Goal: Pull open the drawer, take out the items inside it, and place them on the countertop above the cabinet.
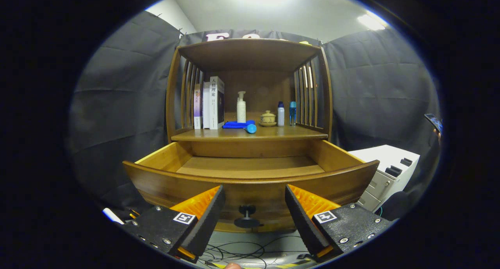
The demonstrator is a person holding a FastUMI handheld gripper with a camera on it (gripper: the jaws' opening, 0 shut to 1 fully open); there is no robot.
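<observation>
Drawer (250, 171): wooden, pulled out toward the gripper, its floor bare as far as can be seen; the strip just behind the front panel is hidden. Knob (247, 214): dark, round, on the drawer front at 12 o'clock just ahead of the fingers. Judged rigid and easy to pinch on its stem; the drawer is likely heavy but free-sliding.

Countertop (273, 133): directly above the drawer, at 12 o'clock beyond it. On it: blue item (239, 125) lying flat near the front edge, books (211, 103) at 11 o'clock of it, pump bottle (241, 107), lidded ceramic jar (268, 118) and two small bottles (286, 113) at 1 o'clock. The blue item is judged light and not fragile; take it across its narrow body.

Gripper (254, 210): jaws wide apart, holding nothing, touching nothing; the knob sits in the gap between them, clear of both.
</observation>
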